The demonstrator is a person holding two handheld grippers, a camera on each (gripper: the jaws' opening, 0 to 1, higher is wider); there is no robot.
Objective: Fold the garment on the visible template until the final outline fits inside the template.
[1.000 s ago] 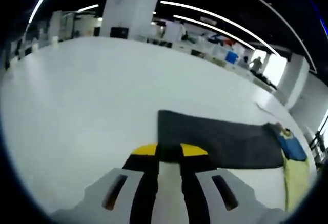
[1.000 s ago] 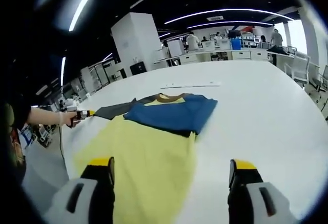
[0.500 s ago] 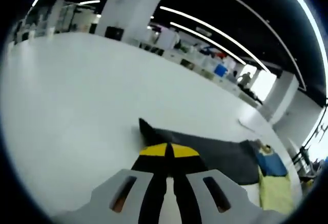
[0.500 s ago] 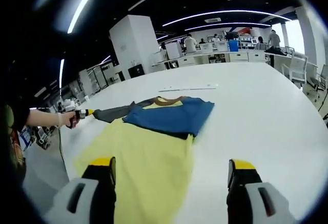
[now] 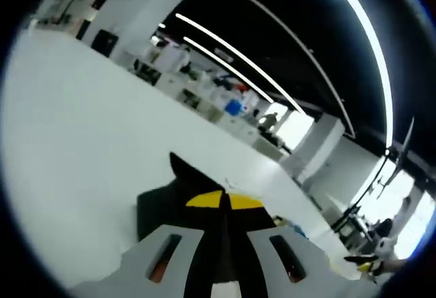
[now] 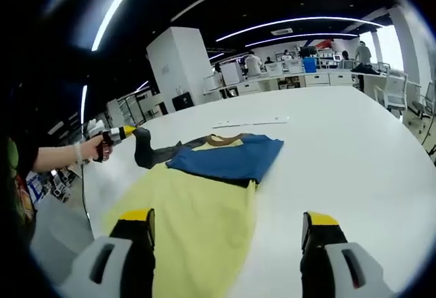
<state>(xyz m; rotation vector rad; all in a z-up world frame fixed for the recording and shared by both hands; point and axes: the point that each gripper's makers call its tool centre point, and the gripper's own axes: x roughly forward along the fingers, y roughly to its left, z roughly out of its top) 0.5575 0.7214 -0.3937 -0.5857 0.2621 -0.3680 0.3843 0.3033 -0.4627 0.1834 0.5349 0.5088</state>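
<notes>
A shirt lies flat on the white table (image 6: pixel 354 148). Its yellow body (image 6: pixel 197 209) is nearest, with a blue part (image 6: pixel 228 158) folded across the top and a brown collar (image 6: pixel 219 140). A hand at the left holds my left gripper (image 6: pixel 126 132), which is shut on the dark grey sleeve (image 6: pixel 144 153) and lifts it clear of the table. In the left gripper view the jaws meet at the left gripper (image 5: pixel 221 200), with the sleeve cloth (image 5: pixel 160 199) bunched around them. My right gripper (image 6: pixel 228 217) hangs open over the yellow hem, holding nothing.
A thin pale strip (image 6: pixel 251 121) lies on the table beyond the collar. A white pillar (image 6: pixel 178 59) and desks with people stand far behind. Chairs (image 6: pixel 392 86) line the table's right edge. Bare tabletop stretches to the right of the shirt.
The left gripper has raised the dark sleeve off the table and carried it toward the shirt's body. The right gripper has stayed open over the hem.
</notes>
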